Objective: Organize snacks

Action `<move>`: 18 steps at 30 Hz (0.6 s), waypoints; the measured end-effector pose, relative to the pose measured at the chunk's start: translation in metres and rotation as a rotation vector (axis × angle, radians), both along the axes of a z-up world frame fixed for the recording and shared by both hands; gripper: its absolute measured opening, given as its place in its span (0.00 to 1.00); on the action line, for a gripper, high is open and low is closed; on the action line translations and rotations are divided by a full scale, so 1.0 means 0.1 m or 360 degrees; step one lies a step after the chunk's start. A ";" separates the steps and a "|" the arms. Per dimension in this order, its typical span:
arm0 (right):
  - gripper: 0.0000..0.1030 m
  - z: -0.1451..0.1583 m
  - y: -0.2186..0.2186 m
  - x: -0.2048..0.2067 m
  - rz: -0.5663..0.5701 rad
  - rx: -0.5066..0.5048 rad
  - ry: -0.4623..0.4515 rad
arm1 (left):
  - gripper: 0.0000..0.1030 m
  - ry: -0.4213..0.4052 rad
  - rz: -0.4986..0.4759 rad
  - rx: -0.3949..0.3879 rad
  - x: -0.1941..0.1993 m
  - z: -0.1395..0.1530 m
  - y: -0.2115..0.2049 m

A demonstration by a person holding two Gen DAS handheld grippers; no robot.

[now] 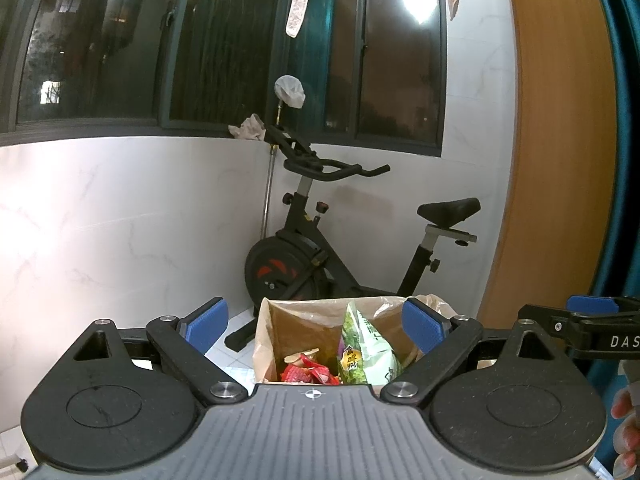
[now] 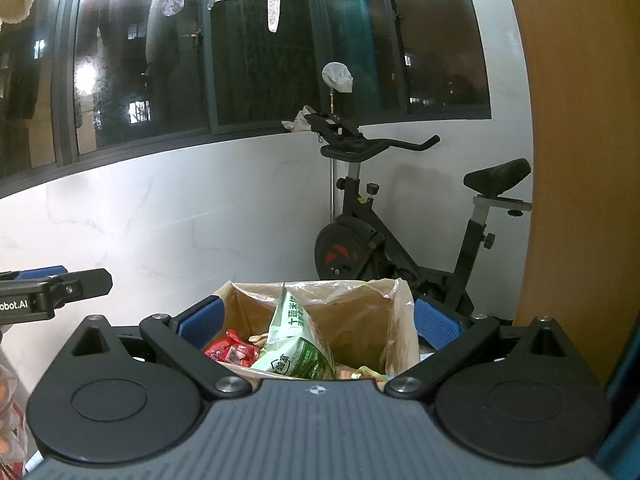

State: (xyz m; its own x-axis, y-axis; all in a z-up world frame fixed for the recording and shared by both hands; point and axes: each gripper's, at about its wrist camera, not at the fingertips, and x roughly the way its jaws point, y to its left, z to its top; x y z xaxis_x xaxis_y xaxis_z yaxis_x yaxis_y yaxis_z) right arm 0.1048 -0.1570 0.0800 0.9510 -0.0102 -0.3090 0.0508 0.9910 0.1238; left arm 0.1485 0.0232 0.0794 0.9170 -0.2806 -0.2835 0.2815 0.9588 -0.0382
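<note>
A brown cardboard box (image 1: 296, 332) lined with clear plastic stands on the floor, with snacks inside. A green and white snack bag (image 1: 366, 350) leans upright in it beside red packets (image 1: 308, 372). My left gripper (image 1: 316, 326) hovers above the box's near edge, open and holding nothing. In the right wrist view the same box (image 2: 360, 320) holds the green bag (image 2: 296, 340) and the red packets (image 2: 232, 352). My right gripper (image 2: 318, 322) is also open and empty over the box. Each gripper's fingers show at the edge of the other's view.
A black exercise bike (image 1: 320, 248) stands behind the box against a white marble wall. A wooden panel (image 1: 552, 140) rises on the right. Dark windows with hanging laundry run above. A hand (image 1: 626, 436) shows at the lower right.
</note>
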 end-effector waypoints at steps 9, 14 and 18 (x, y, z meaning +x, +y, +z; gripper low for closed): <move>1.00 0.00 -0.03 -0.01 -0.0003 0.0007 0.0004 | 0.92 0.0008 -0.0004 -0.0004 0.01 0.01 0.02; 1.00 0.00 -0.03 -0.01 -0.0001 0.0008 0.0005 | 0.92 0.0013 -0.0008 -0.0002 0.02 0.00 0.02; 1.00 -0.01 -0.02 -0.02 0.0001 0.0010 0.0008 | 0.92 0.0020 -0.0012 -0.0001 0.02 -0.01 0.02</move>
State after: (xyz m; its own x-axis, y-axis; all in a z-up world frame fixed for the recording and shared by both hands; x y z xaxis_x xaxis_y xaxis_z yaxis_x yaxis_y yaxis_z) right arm 0.1031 -0.1594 0.0785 0.9495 -0.0077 -0.3135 0.0509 0.9902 0.1297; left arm 0.1505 0.0253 0.0786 0.9111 -0.2877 -0.2950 0.2884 0.9566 -0.0424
